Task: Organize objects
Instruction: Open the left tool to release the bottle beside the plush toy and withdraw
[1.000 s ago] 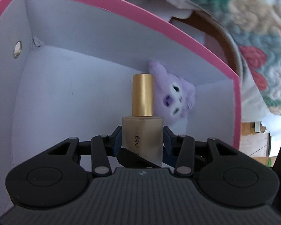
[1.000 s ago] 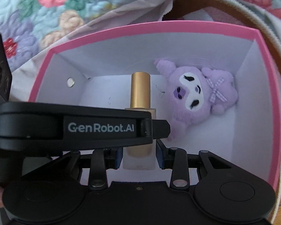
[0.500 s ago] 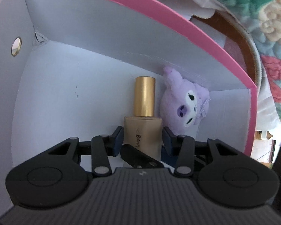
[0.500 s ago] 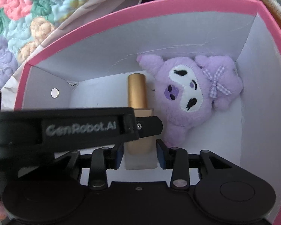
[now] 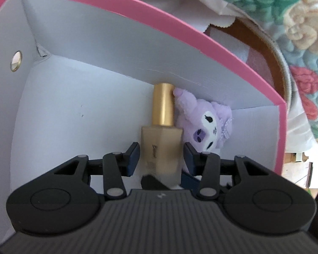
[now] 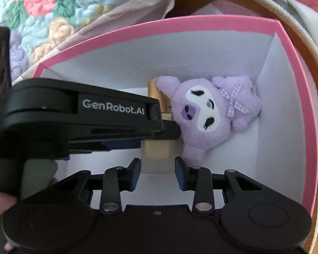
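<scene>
Left gripper (image 5: 161,155) jaws opening, pads just clear of the bottle (image 5: 162,139) between them. Right gripper (image 6: 158,169) clenched on its base. Bottle has closed in on the plush (image 5: 205,127) since a second ago; cap now touches its ear, in the box (image 5: 180,27). Placement looks near done.

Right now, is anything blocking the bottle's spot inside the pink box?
Nothing visible blocks it. The bottle is already inside the pink box, between the left gripper's opening jaws. The plush toy lies beside it, one ear touching the gold cap.
</scene>
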